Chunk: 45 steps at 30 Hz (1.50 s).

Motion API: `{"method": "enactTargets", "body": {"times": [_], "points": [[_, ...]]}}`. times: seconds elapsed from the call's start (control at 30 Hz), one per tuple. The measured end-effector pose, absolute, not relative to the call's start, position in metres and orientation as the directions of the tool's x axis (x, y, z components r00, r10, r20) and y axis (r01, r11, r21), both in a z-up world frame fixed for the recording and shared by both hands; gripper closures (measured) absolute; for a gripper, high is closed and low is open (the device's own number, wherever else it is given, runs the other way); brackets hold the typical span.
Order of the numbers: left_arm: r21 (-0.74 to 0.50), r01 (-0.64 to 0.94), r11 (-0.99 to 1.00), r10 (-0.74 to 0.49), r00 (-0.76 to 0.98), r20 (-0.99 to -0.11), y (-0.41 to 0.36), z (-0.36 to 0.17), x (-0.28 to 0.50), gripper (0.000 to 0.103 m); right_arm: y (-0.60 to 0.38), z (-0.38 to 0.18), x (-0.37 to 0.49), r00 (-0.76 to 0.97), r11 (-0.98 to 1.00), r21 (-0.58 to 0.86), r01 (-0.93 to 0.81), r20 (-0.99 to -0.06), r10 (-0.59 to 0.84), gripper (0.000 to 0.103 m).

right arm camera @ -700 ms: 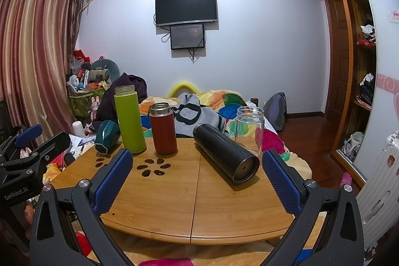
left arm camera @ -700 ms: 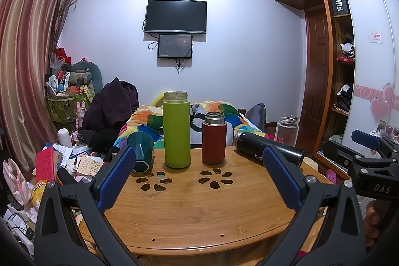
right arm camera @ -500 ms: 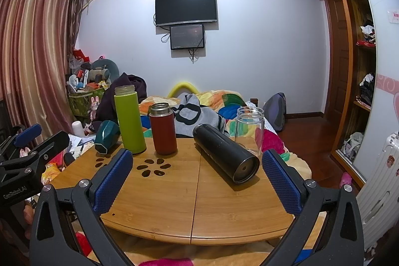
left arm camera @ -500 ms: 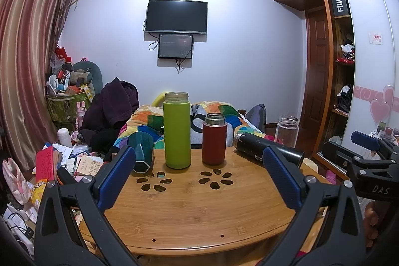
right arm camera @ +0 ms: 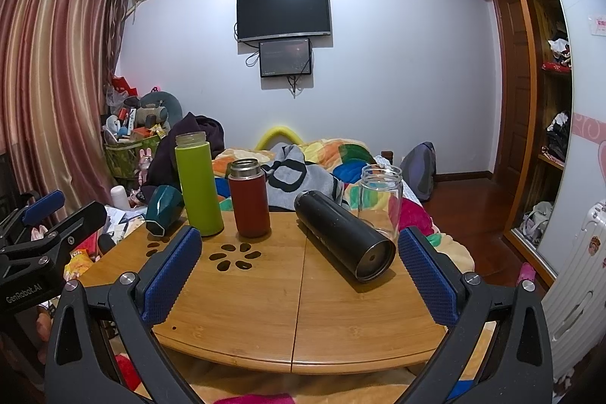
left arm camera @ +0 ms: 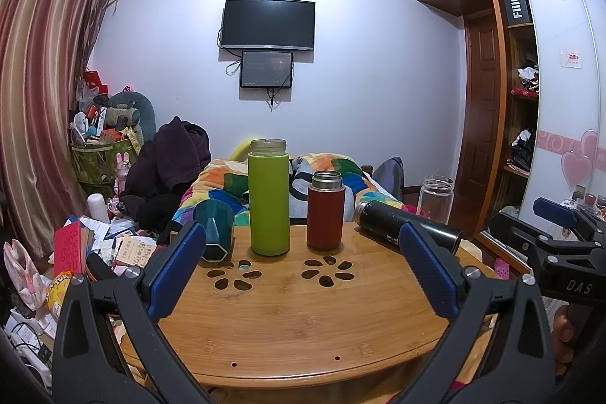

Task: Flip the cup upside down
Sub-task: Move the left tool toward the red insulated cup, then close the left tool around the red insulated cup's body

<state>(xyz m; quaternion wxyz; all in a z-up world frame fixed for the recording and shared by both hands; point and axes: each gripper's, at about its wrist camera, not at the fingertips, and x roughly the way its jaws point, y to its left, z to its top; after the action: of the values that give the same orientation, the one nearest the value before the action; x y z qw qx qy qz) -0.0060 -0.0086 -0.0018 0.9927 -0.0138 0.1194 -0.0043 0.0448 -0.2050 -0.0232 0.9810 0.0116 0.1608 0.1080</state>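
Observation:
A round bamboo table [left arm camera: 295, 324] [right arm camera: 265, 305] holds several cups. A tall green cup [left arm camera: 268, 199] [right arm camera: 199, 184] and a red cup [left arm camera: 325, 216] [right arm camera: 249, 203] stand upright with open tops. A teal faceted cup [left arm camera: 214, 231] [right arm camera: 163, 211] leans on its side at the left. A black cup [left arm camera: 401, 228] [right arm camera: 342, 239] lies on its side. A clear glass jar [left arm camera: 436, 199] [right arm camera: 380, 201] stands at the far right. My left gripper [left arm camera: 301, 267] and right gripper [right arm camera: 299, 271] are both open and empty, held over the table's near edge.
A bed with a colourful blanket [left arm camera: 329, 169] lies behind the table. Clutter and papers [left arm camera: 94, 245] fill the floor at the left. A wardrobe [right arm camera: 545, 108] and a white suitcase [right arm camera: 579, 275] stand at the right. The other gripper shows at each view's edge.

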Motion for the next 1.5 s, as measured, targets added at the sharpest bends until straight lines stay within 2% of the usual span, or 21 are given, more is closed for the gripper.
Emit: {"method": "enactTargets", "body": {"times": [0.3,0.53,0.67,0.77,0.97,1.2,1.37,1.5], "points": [[-0.030,0.008,1.000,-0.014,0.972,-0.234,-0.010,0.000,-0.002,0.000,-0.205,-0.023,0.046,0.925,0.976,0.056,-0.210,-0.313,0.217,0.000],[-0.052,0.058,0.997,-0.070,0.962,-0.264,-0.016,0.001,0.018,0.001,-0.213,-0.029,0.058,0.921,0.977,0.069,-0.200,-0.328,0.211,0.000],[-0.038,0.089,0.995,-0.096,0.953,-0.289,-0.024,0.004,0.043,0.017,-0.221,-0.036,0.069,0.916,0.978,0.087,-0.187,-0.343,0.206,0.000],[-0.036,0.115,0.993,-0.120,0.935,-0.334,-0.032,0.003,0.075,0.026,-0.228,-0.041,0.076,0.912,0.978,0.101,-0.181,-0.354,0.205,0.000],[-0.088,0.139,0.986,-0.164,0.849,-0.502,-0.044,-0.017,0.159,0.049,-0.241,-0.050,0.090,0.907,0.979,0.116,-0.170,-0.370,0.202,0.000],[-0.117,0.085,0.990,-0.140,0.763,-0.631,-0.055,-0.056,0.237,0.049,-0.255,-0.061,0.102,0.901,0.977,0.142,-0.156,-0.385,0.200,0.000],[-0.079,0.000,0.997,-0.051,0.767,-0.640,-0.056,-0.071,0.261,0.049,-0.265,-0.070,0.112,0.890,0.975,0.171,-0.145,-0.407,0.204,0.000],[-0.099,-0.030,0.995,-0.041,0.761,-0.648,-0.052,-0.077,0.272,0.047,-0.269,-0.077,0.117,0.879,0.970,0.196,-0.145,-0.425,0.217,0.000]]}}
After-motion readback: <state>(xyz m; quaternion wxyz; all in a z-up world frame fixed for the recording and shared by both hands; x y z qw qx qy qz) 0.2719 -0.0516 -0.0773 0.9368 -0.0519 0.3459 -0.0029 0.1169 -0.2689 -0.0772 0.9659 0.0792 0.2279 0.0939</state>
